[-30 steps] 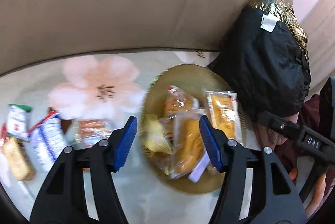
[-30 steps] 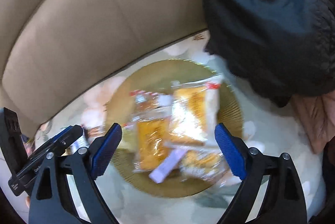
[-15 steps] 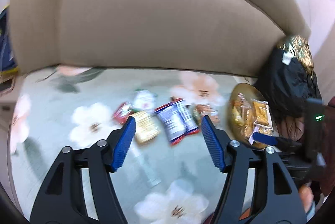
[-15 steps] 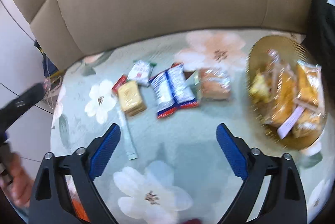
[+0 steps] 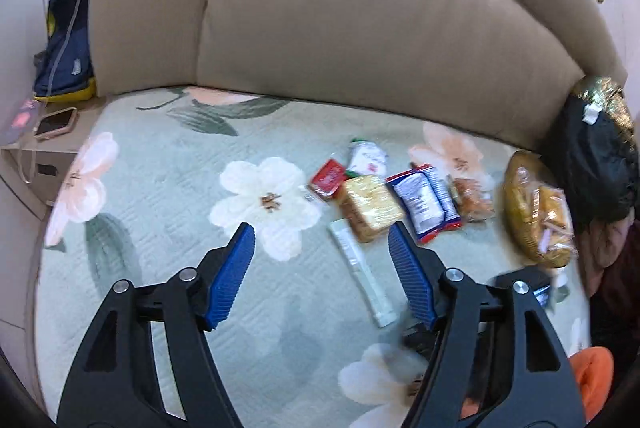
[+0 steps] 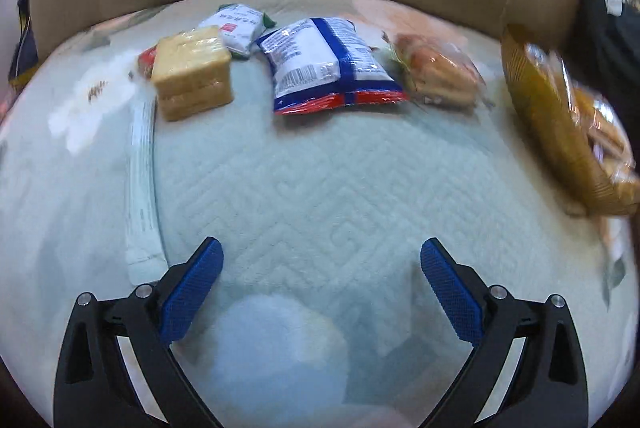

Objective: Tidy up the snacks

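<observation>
**Spotter:** What are you holding?

**Me:** Nothing. My left gripper (image 5: 320, 270) has its jaws spread wide, and so does my right gripper (image 6: 320, 286), low over the quilted floral cover (image 6: 320, 188).

**Spotter:** Where are the snacks?

**Me:** Some are piled on the gold plate (image 6: 536, 96) at the far right. The rest lie in a loose row near the sofa back (image 5: 360, 28): a cracker block (image 6: 192, 72), a blue-and-white bag (image 6: 324, 64) beside it, an orange packet (image 6: 440, 72) nearest the plate, a small white pack (image 6: 240, 24) and a red sachet (image 5: 328, 177) behind, and a long pale stick pack (image 6: 140, 184) running toward me.

**Spotter:** Why sit so low with the right?

**Me:** I judge it lines me up with the row. The bag lies flat, so I'd pinch an edge, and the plate already looks crowded
</observation>
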A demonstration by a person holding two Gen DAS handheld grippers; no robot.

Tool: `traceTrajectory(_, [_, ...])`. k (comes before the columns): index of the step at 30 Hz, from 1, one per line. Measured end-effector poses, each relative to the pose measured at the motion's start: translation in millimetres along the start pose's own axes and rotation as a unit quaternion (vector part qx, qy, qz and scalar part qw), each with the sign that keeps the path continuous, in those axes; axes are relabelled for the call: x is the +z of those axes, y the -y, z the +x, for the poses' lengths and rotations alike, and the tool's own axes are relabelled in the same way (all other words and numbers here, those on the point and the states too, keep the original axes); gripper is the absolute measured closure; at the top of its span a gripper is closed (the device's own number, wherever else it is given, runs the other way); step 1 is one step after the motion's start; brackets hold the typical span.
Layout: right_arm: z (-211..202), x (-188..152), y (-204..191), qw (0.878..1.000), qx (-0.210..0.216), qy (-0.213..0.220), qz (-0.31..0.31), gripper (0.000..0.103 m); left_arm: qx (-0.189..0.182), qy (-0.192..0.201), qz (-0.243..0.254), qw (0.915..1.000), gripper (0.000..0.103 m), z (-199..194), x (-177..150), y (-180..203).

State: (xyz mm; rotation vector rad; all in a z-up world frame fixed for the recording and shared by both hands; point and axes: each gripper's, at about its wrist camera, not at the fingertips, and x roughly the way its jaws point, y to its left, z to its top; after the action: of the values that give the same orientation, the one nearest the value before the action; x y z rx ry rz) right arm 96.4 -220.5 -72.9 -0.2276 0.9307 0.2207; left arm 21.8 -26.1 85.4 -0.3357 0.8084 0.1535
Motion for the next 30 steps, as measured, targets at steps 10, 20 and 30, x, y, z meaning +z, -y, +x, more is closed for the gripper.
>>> traceTrajectory(10, [5,-20,14,0.995,0.035,0.065,0.064,0.005,0.011,0.009,0.011,0.9998,0.032,-4,-4,3])
traceTrajectory(20, [5,-22,17,0.995,0.041,0.067,0.066,0.005,0.005,0.026,-0.009,0.9996,0.031,-19,0,-5])
traceTrajectory(30, [6,-22,15,0.995,0.042,0.067,0.066,0.005,0.014,0.024,-0.017,0.9995,0.031,-22,-2,-6])
